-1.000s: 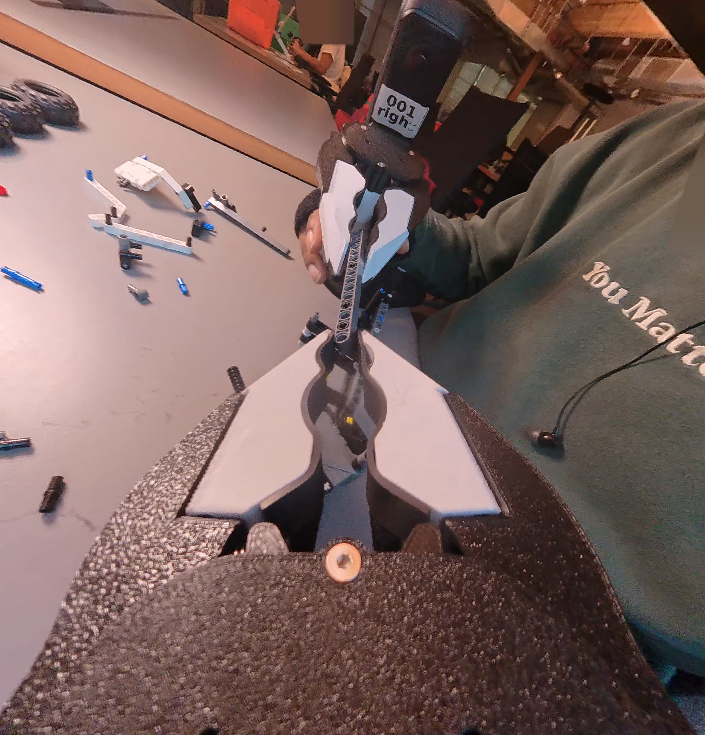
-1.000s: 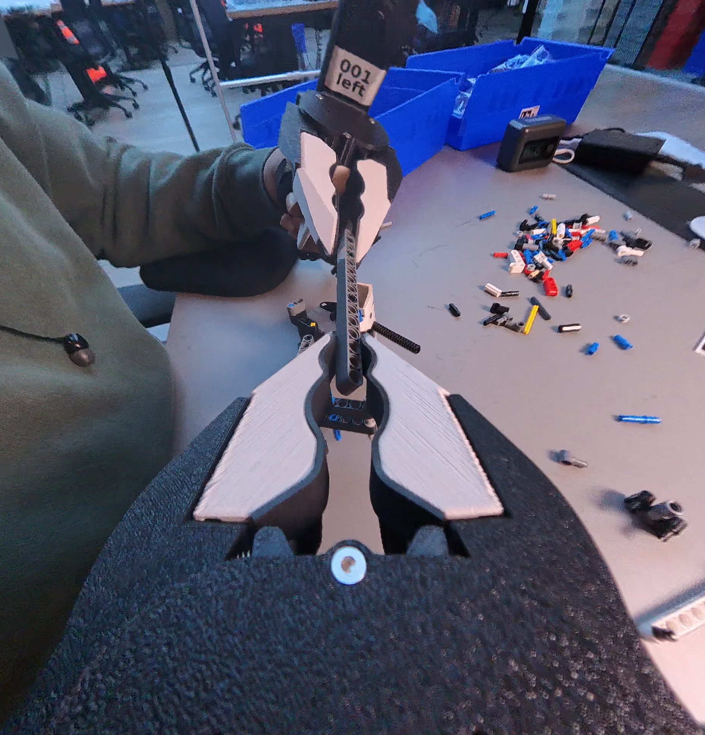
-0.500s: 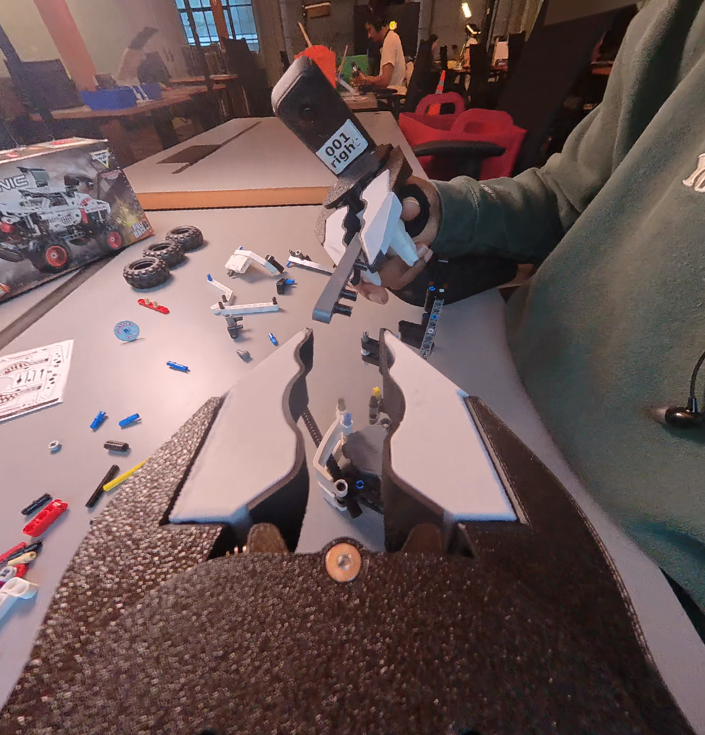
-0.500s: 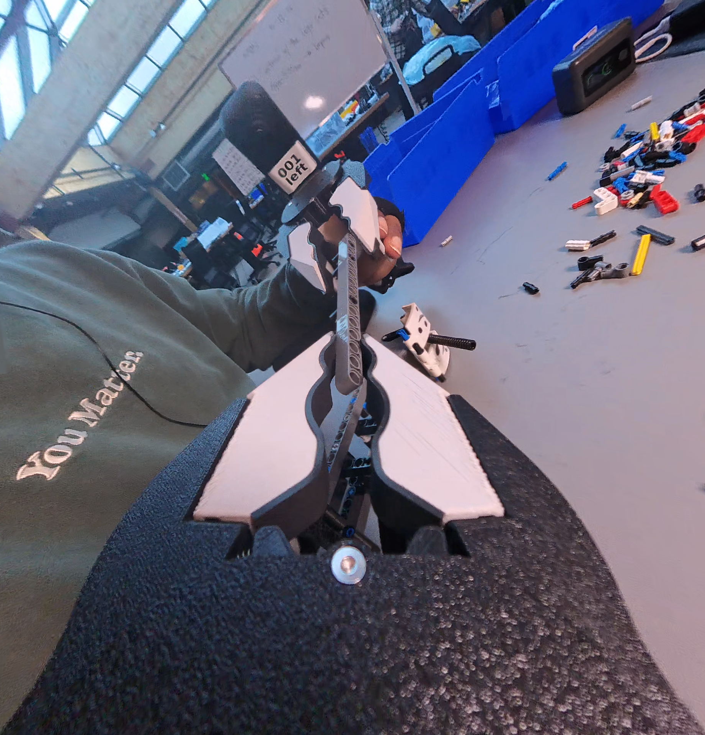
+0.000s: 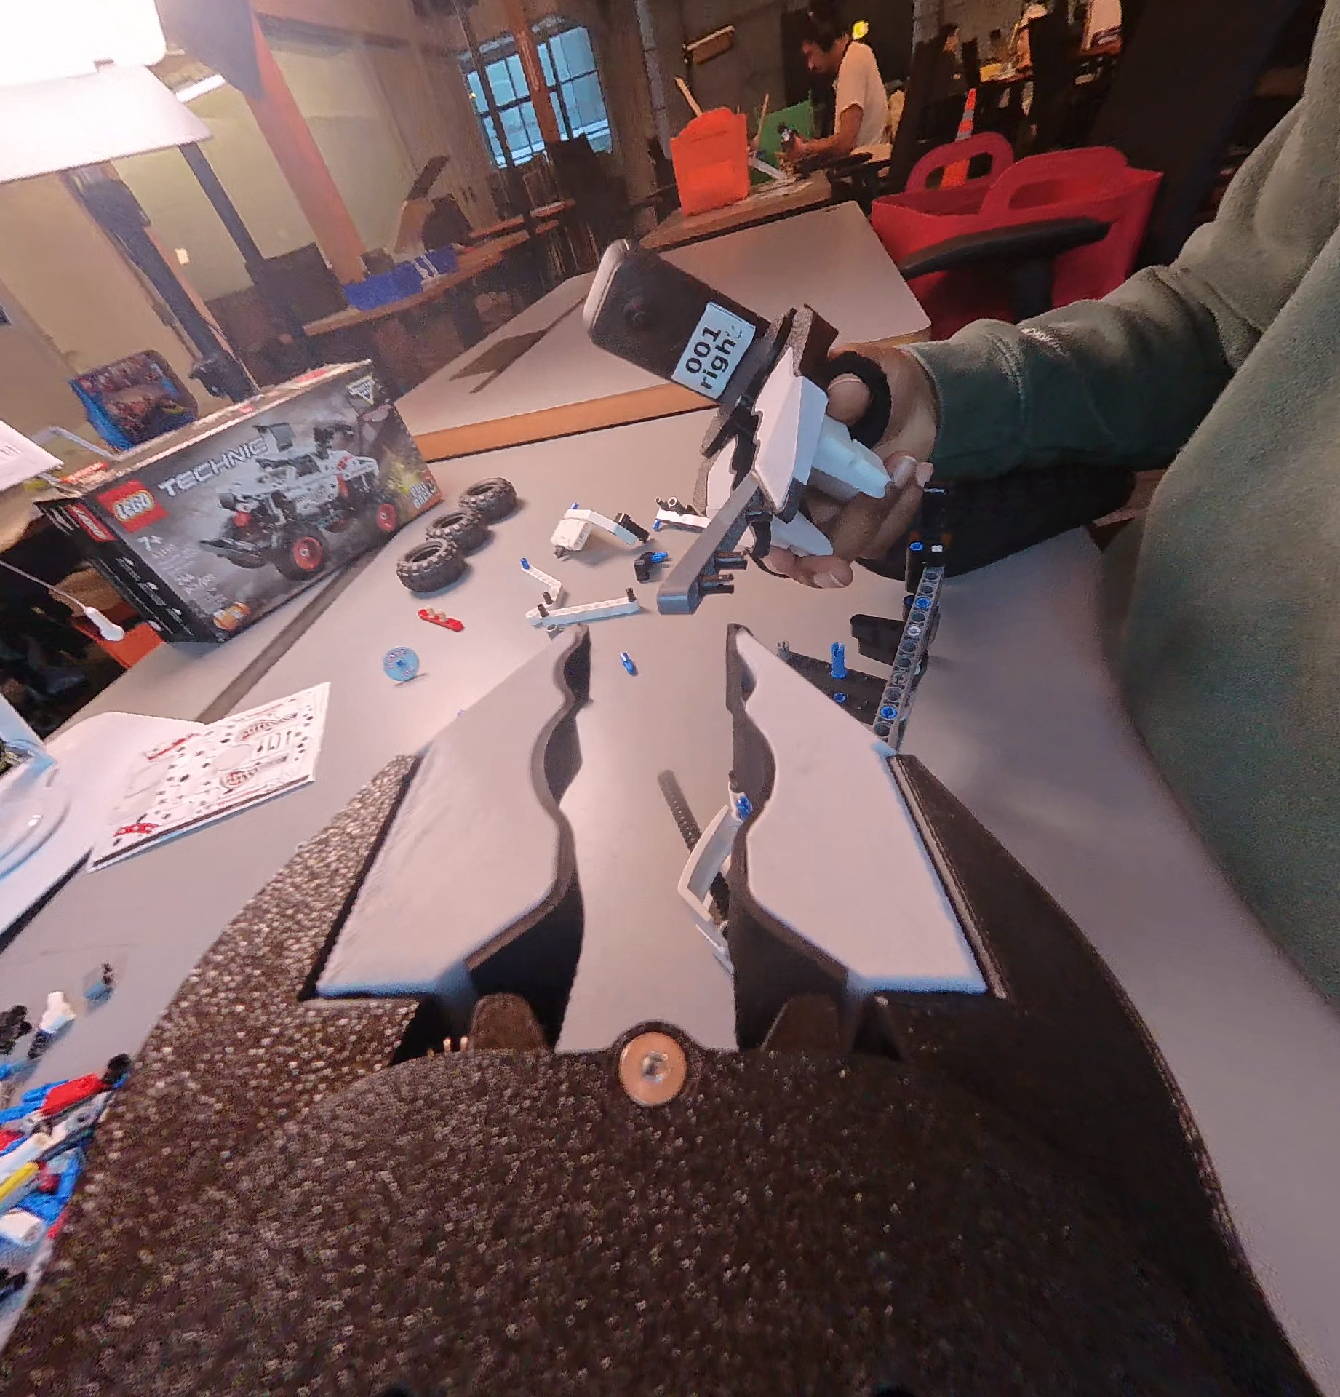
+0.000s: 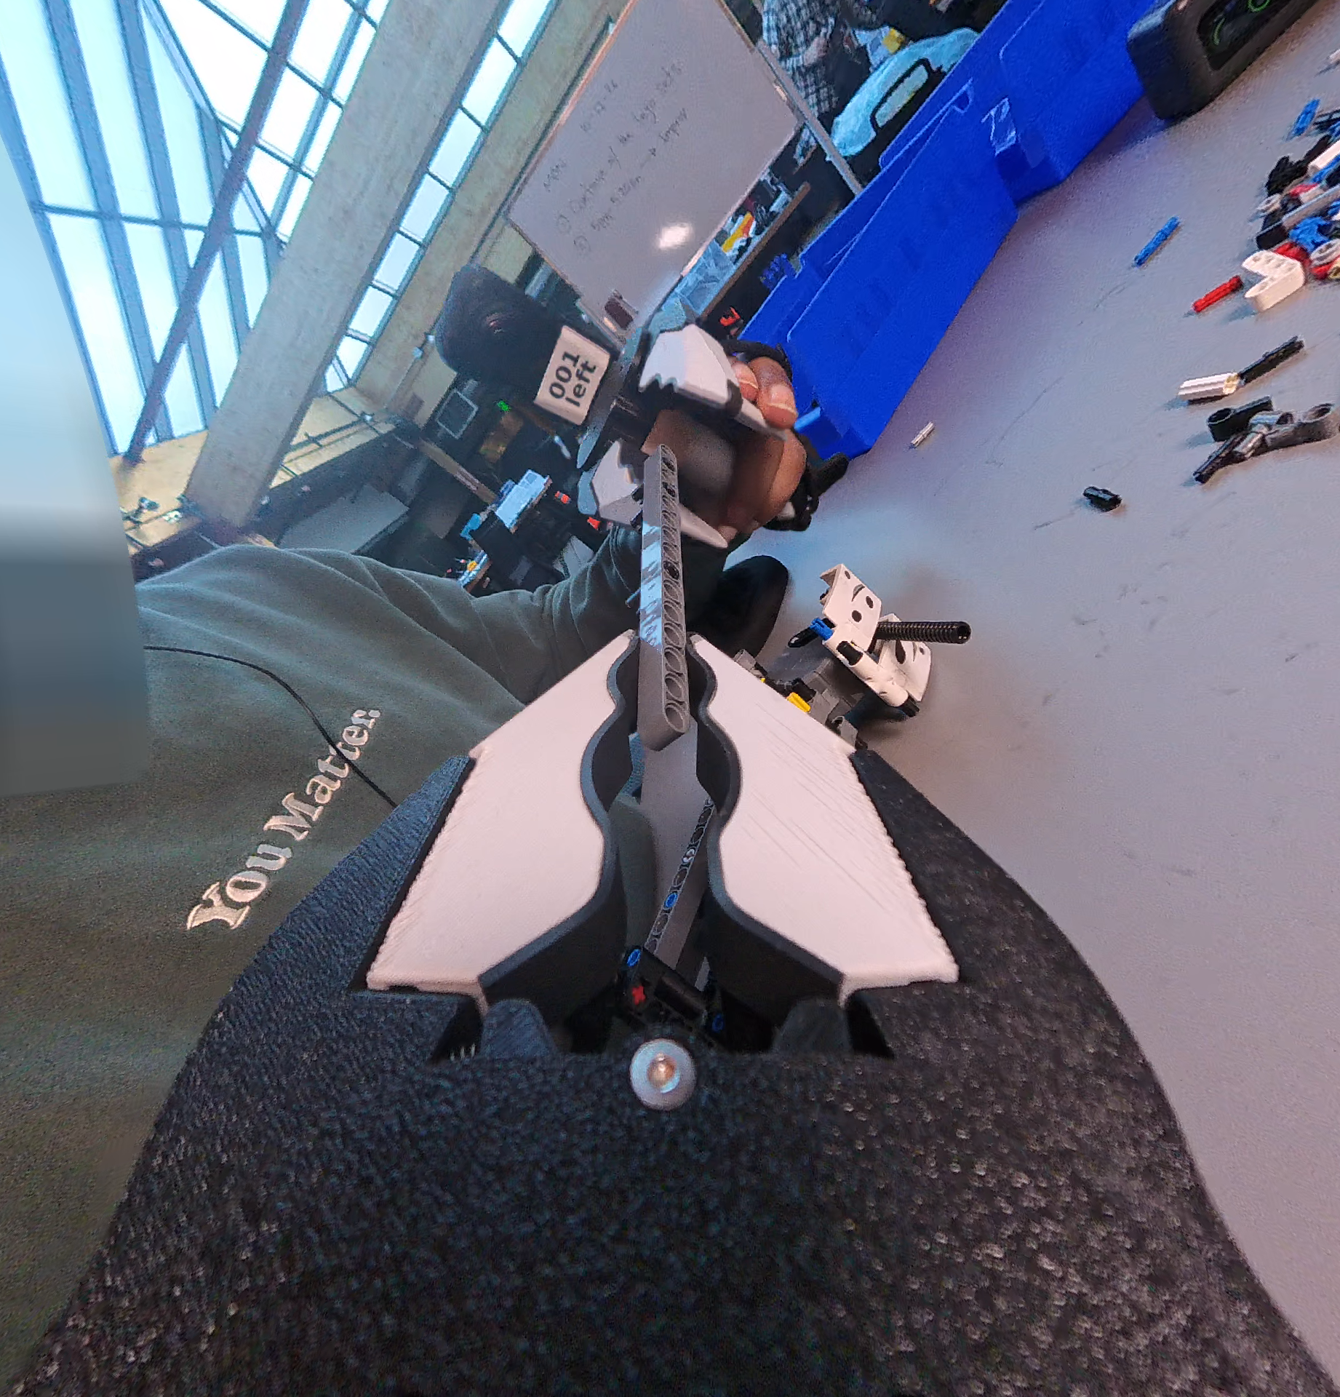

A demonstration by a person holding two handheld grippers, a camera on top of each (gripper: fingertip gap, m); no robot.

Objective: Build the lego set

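My left gripper (image 5: 659, 642) is open and empty above the grey table (image 5: 425, 756). My right gripper (image 6: 663, 661) is shut on one end of a long grey holed beam (image 6: 663, 597), and both pads press on it. In the left wrist view the right gripper (image 5: 758, 499) holds this beam (image 5: 701, 563) tilted above the table, with black pins sticking out of its side. A black frame with an upright grey beam and blue pins (image 5: 909, 650) stands below it. A white spotted sub-assembly with a black spring (image 6: 871, 642) lies close by; it also shows in the left wrist view (image 5: 708, 839). The left gripper (image 6: 644, 431) shows open beyond the beam's tip.
Three black tyres (image 5: 455, 529), the set's box (image 5: 244, 499), a sticker sheet (image 5: 221, 763) and white beams (image 5: 584, 608) lie at the left. A pile of loose parts (image 6: 1317, 204) and blue bins (image 6: 916, 227) are at the far right. The person's green sleeve (image 5: 1067, 393) crosses the right side. Across from one pair of fingers to the other is roughly 7 cm.
A second ago both grippers held the grey beam. My left gripper opened, let go and drew back. The right gripper keeps the beam and has tilted upward.
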